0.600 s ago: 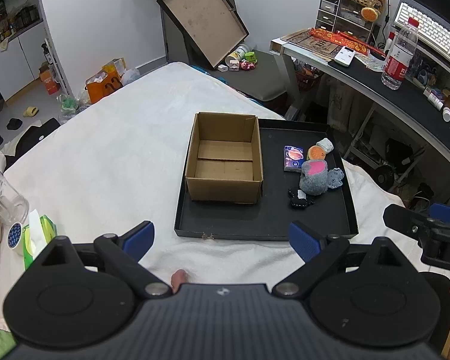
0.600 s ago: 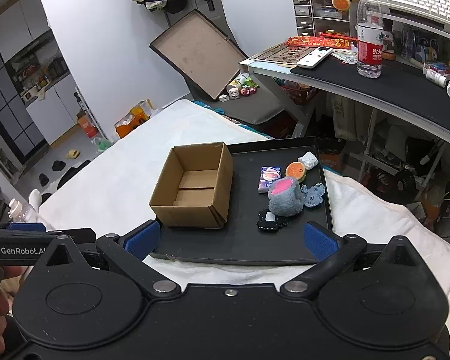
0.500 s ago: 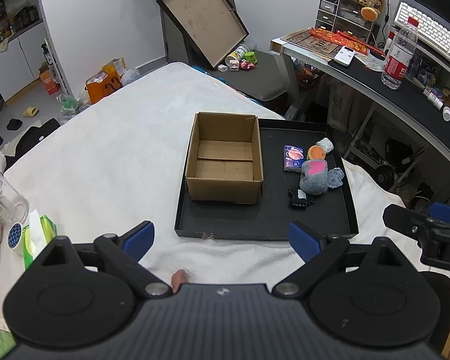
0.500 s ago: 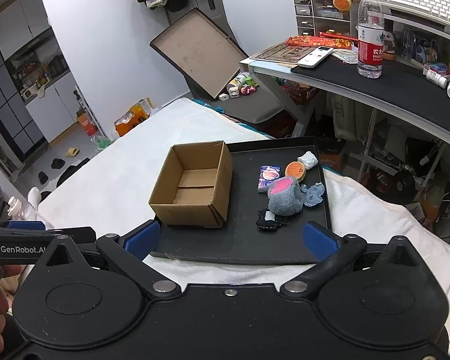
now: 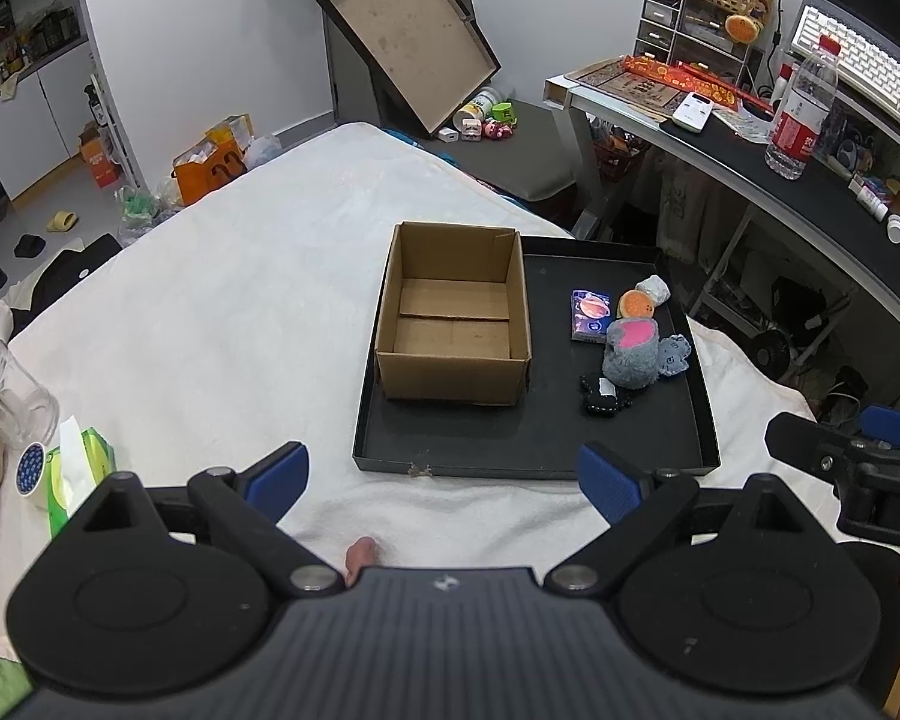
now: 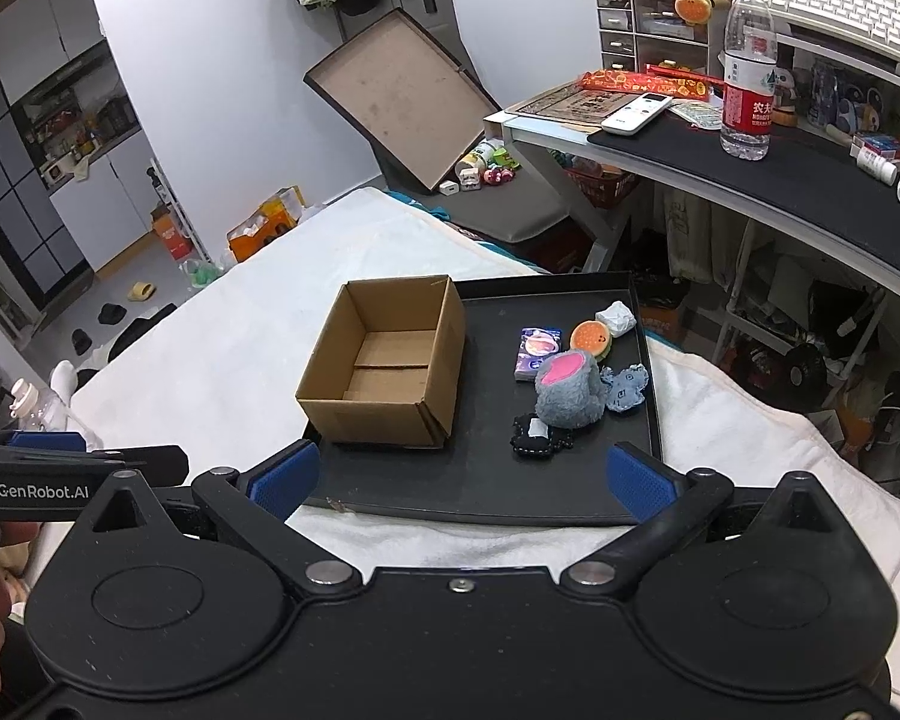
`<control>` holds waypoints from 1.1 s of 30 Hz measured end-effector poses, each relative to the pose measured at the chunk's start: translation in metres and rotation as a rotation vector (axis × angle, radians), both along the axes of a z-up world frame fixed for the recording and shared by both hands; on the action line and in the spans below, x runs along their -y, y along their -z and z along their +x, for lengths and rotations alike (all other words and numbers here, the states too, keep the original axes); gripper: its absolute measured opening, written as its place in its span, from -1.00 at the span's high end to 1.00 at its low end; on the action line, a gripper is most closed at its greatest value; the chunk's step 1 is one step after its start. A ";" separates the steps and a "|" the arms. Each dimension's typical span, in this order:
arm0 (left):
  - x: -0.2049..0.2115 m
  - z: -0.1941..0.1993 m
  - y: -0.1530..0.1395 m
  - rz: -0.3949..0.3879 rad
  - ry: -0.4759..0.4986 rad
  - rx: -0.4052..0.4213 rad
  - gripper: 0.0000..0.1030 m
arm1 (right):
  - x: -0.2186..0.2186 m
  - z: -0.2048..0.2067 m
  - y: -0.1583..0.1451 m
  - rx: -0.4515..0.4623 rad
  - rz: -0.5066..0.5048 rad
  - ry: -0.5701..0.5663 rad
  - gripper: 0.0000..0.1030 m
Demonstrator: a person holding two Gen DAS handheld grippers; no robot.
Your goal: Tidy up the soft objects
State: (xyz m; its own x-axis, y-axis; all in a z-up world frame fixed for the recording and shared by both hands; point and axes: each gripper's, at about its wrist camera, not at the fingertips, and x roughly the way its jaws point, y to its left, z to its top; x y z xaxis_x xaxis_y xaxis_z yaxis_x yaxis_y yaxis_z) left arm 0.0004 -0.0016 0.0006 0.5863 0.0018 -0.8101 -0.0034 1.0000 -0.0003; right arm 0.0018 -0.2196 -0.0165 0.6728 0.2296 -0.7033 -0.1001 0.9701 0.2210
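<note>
A black tray lies on the white bed cover. An empty cardboard box stands on its left half. To the box's right sit a grey plush with a pink patch, a small blue plush, a flat black plush, an orange round plush, a grey-white lump and a purple packet. My left gripper and right gripper hover open before the tray's near edge, both empty.
A green tissue pack and clear jar lie at the bed's left. A desk with a water bottle stands to the right. A brown lid leans on the wall behind. The other gripper shows at right.
</note>
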 end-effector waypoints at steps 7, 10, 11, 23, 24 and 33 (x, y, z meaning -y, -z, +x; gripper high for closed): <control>-0.001 0.000 0.000 0.004 0.000 0.000 -0.85 | -0.001 0.000 0.000 0.001 -0.002 -0.004 -1.00; -0.001 0.000 0.001 0.005 -0.001 0.001 -0.85 | -0.001 -0.001 0.000 0.001 -0.005 -0.001 -1.00; -0.001 0.000 0.000 0.006 -0.001 0.001 -0.85 | -0.001 -0.001 0.000 0.001 -0.006 0.000 -1.00; 0.000 -0.002 0.000 0.008 0.007 -0.001 -0.85 | 0.000 -0.002 0.003 -0.008 -0.026 0.002 -1.00; 0.000 -0.002 0.000 0.008 0.008 -0.001 -0.85 | 0.000 -0.001 0.003 -0.009 -0.026 0.000 -1.00; 0.003 0.002 0.000 0.010 0.012 -0.002 -0.85 | 0.001 -0.001 0.002 -0.005 -0.026 0.006 -1.00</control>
